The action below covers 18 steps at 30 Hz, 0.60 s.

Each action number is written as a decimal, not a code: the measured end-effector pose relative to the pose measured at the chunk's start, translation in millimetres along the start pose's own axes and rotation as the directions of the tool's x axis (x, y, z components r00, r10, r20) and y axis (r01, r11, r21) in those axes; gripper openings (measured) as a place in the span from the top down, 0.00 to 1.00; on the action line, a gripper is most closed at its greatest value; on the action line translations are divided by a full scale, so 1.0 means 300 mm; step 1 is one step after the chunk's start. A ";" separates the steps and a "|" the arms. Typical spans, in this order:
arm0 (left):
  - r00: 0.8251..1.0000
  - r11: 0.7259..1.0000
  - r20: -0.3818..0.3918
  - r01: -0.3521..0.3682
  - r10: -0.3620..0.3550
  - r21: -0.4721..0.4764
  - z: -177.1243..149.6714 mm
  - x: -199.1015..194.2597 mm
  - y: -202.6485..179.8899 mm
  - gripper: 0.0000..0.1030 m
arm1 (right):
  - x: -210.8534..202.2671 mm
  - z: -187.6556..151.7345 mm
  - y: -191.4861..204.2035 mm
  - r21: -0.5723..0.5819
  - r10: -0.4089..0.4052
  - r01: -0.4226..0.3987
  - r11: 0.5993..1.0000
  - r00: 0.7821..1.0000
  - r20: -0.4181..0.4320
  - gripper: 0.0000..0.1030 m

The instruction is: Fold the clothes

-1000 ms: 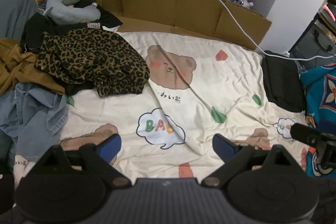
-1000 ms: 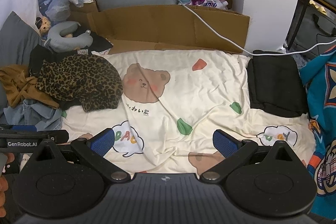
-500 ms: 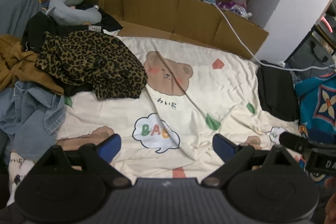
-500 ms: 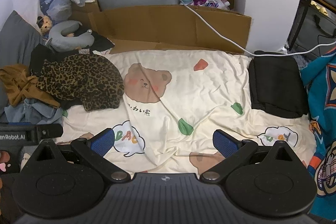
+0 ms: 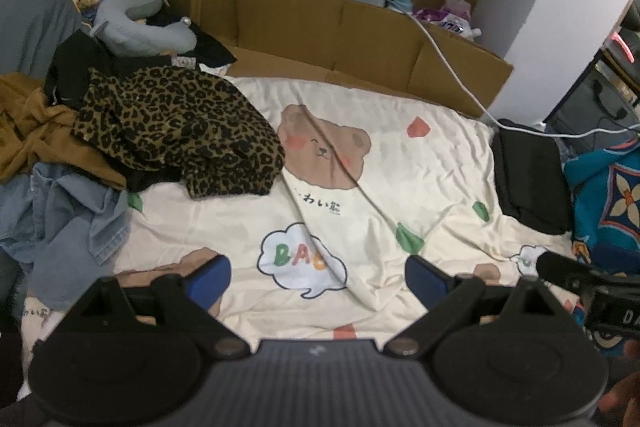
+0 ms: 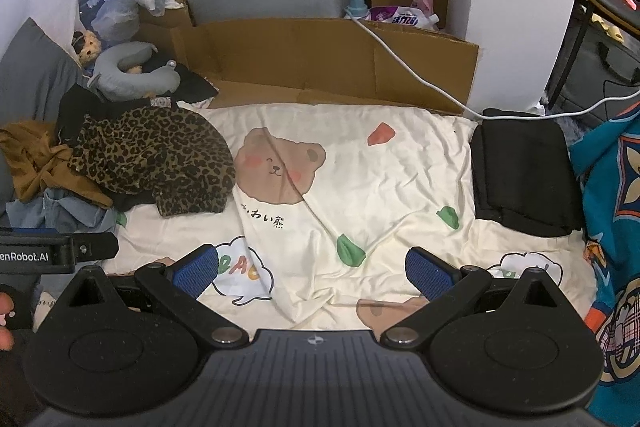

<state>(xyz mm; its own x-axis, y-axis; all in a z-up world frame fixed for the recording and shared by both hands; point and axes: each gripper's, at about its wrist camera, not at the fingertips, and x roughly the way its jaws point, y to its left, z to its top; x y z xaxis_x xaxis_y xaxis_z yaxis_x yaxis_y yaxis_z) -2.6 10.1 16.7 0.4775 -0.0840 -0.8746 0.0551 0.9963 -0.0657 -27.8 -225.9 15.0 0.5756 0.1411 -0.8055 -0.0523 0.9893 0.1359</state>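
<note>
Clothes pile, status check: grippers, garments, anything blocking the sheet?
Left gripper open, empty. Right gripper open, empty. Leopard-print garment heaped unfolded at left; folded black garment at right. Bear-print sheet between them bare, wrinkled.

crumpled leopard-print garment [image 6: 156, 163] atop a heap of brown, denim, perhaps black clothes [image 5: 60, 187], folded black garment [image 6: 520, 175] apart

From my feeds the clothes pile [image 6: 148, 163] sits on the left of the bedsheet [image 6: 360, 187], neck pillow [image 6: 132, 71] behind it, folded garment [image 6: 520, 179] on the right edge, cardboard [image 6: 320, 59] along the back
</note>
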 end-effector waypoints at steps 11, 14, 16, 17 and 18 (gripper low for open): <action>1.000 1.000 -0.021 0.005 -0.005 0.010 -0.004 0.017 -0.012 0.08 | -0.006 -0.002 0.002 0.009 0.001 -0.001 1.000 1.000 -0.002 0.00; 1.000 1.000 -0.025 0.003 -0.003 0.009 -0.009 0.020 -0.009 0.08 | -0.010 -0.001 0.006 0.006 -0.004 0.004 1.000 1.000 0.004 0.00; 1.000 1.000 -0.025 0.006 -0.005 0.011 -0.010 0.019 -0.010 0.08 | -0.013 -0.001 0.007 0.003 -0.003 0.003 1.000 1.000 0.008 0.00; 1.000 1.000 -0.025 0.005 -0.004 0.012 -0.010 0.019 -0.010 0.08 | -0.014 -0.001 0.008 0.003 -0.005 0.005 1.000 1.000 0.009 0.00; 1.000 1.000 -0.024 0.003 -0.002 0.012 -0.010 0.018 -0.011 0.08 | -0.015 -0.002 0.008 0.002 -0.007 0.007 1.000 1.000 0.010 0.00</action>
<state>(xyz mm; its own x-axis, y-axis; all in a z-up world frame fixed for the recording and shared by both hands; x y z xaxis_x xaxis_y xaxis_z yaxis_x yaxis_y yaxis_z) -2.8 6.5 10.8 0.4566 -0.0860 -0.8855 0.0670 0.9958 -0.0622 -30.8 -224.1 18.7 0.5844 0.1335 -0.8004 -0.0461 0.9902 0.1315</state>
